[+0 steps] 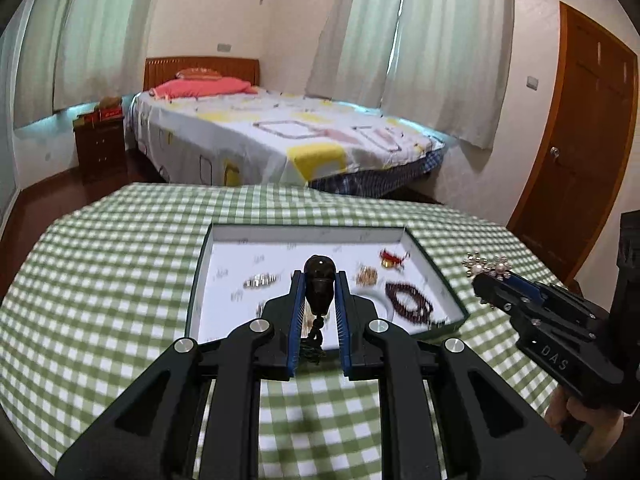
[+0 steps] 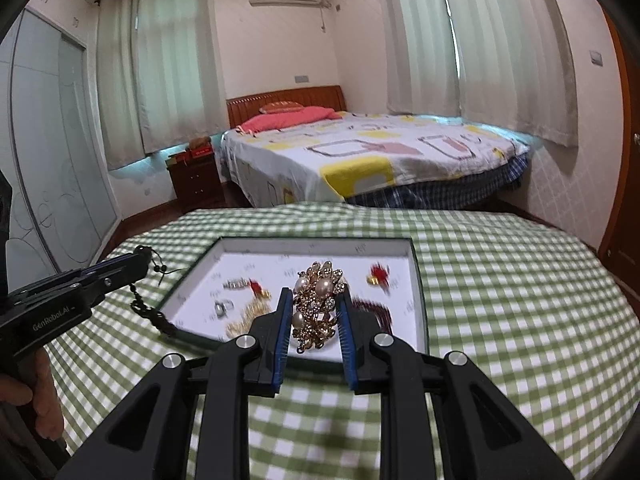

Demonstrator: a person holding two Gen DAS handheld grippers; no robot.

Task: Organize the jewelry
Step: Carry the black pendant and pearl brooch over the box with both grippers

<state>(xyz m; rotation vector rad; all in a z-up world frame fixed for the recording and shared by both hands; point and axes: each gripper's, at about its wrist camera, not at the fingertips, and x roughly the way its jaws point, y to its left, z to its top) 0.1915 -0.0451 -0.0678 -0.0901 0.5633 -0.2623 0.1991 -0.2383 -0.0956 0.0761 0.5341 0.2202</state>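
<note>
A shallow white-lined tray (image 1: 224,236) (image 2: 418,280) lies on the green checked tablecloth, holding several pieces: a silver ring (image 1: 260,281), a gold piece (image 1: 367,276), a red ornament (image 1: 390,258) and a dark bead bracelet (image 1: 408,302). My left gripper (image 1: 319,280) is shut on a dark carved wooden pendant (image 1: 318,280) with a hanging cord, above the tray's near edge; it shows in the right wrist view (image 2: 140,258). My right gripper (image 2: 313,300) is shut on a gold pearl brooch (image 2: 316,304), above the tray's near edge; it shows in the left wrist view (image 1: 486,270).
The round table (image 2: 520,300) stands in a bedroom. A bed (image 1: 280,136) and a dark nightstand (image 1: 100,148) stand beyond it, a wooden door (image 1: 580,152) at the right, wardrobe doors (image 2: 48,152) at the left.
</note>
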